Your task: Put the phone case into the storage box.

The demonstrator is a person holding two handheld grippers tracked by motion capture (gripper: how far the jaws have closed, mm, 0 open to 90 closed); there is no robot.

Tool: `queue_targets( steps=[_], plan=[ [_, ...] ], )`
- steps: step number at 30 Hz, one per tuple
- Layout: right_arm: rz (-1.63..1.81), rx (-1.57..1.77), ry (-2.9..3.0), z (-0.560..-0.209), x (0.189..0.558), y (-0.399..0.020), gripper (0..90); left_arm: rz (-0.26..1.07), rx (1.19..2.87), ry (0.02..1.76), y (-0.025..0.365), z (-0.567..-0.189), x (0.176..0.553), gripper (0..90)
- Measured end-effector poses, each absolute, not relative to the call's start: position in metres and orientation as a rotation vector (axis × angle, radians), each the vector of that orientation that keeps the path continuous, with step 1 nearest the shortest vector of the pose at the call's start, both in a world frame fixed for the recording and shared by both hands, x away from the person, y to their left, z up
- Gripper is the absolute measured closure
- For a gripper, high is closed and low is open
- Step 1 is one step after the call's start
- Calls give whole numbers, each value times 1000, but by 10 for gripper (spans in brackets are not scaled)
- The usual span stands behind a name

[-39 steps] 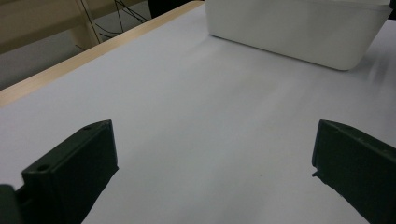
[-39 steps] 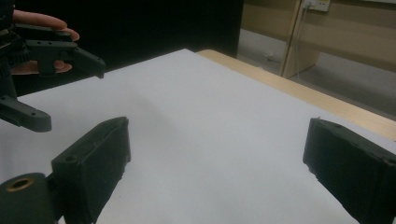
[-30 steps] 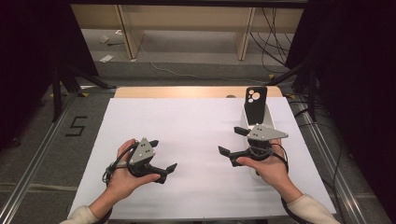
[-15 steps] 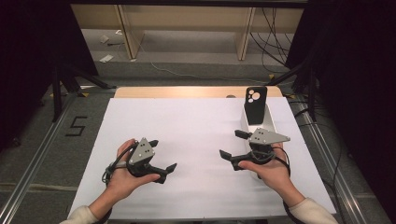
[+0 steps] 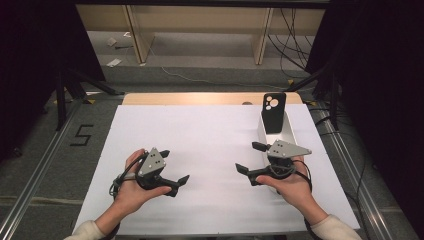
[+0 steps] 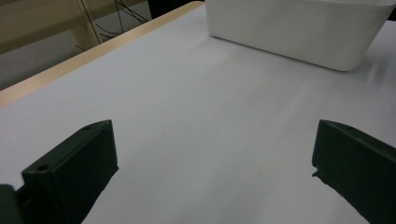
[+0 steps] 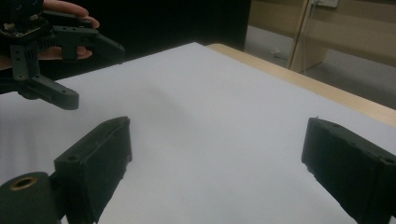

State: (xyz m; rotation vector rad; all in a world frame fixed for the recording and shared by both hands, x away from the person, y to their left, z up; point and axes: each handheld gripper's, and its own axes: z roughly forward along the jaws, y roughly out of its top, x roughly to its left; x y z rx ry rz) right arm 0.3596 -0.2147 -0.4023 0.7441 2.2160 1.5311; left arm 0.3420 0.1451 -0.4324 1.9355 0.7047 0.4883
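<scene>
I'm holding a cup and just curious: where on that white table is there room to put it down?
The wide patch of white table cover between the left gripper, the right gripper and the far wooden edge lies bare. The far right is crowded: the white plastic bin holds an upright black phone case.

Two tongs, one white bin, one black phone.

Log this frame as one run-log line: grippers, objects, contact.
left gripper: open, over white sheet | right gripper: open, beside white bin | black phone: upright in bin | contact: none
</scene>
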Motion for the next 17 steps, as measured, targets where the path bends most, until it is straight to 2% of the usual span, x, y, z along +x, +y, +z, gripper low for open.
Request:
queue_targets(
  steps=[17],
  plan=[
    [1537,748,2223,-404,360,-214,96,484,1939,705,145,-433,343,0]
  ],
)
